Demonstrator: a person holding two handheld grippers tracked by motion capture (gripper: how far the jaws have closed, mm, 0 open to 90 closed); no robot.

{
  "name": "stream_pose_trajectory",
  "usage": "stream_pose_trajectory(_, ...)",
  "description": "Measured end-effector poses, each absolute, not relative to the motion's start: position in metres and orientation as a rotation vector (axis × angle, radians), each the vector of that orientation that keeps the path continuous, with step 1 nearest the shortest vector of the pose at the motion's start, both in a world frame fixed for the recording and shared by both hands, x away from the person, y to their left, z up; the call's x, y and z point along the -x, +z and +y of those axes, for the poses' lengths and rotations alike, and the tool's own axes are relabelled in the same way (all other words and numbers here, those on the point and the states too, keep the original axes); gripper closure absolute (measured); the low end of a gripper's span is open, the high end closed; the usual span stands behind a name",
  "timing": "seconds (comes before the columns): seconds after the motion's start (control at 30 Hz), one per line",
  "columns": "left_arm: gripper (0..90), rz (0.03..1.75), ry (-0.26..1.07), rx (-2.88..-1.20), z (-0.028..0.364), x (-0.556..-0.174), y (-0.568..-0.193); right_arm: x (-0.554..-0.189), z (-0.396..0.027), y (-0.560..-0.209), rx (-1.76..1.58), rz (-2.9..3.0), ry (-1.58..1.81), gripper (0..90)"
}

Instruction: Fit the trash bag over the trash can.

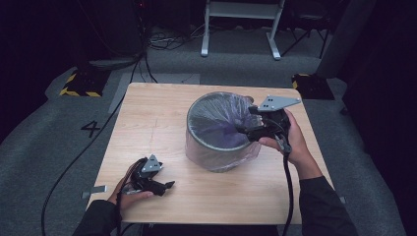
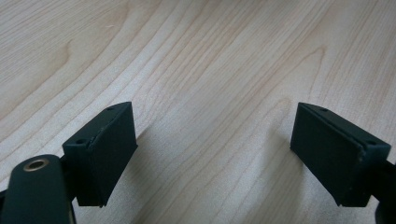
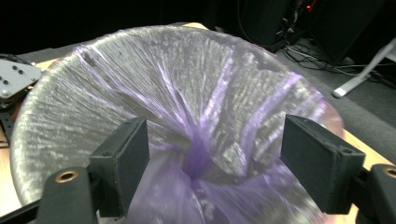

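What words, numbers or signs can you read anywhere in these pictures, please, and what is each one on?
"4" – a dark figure on the grey floor, left of the table.
No letters or numbers can be read on the bin, its purple bag or the grippers.

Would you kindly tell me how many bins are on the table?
1: a round bin lined with a purple bag, right of the table's centre.
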State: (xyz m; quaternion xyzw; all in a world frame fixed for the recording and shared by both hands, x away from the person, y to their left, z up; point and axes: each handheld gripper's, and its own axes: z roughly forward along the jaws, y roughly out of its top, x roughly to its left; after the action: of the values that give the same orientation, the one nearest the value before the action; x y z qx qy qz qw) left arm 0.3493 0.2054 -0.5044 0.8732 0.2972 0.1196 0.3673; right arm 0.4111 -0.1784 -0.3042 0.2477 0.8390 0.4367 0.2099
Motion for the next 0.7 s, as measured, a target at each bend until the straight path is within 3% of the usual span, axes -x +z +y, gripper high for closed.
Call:
stream_pose_trajectory(0.2,13.9,0.765,0.307,-2.244,0.205,-0.350,-0.504,-0.401,-0.189,-0.300,-0.679,2.305,1.228,18.3)
stream_pose_trajectory(0.7,13.9,0.764,0.306,-2.244,0.205,-0.350,-0.504,-0.378,-0.200,-0.302,-0.646,2.318,1.131,17.3)
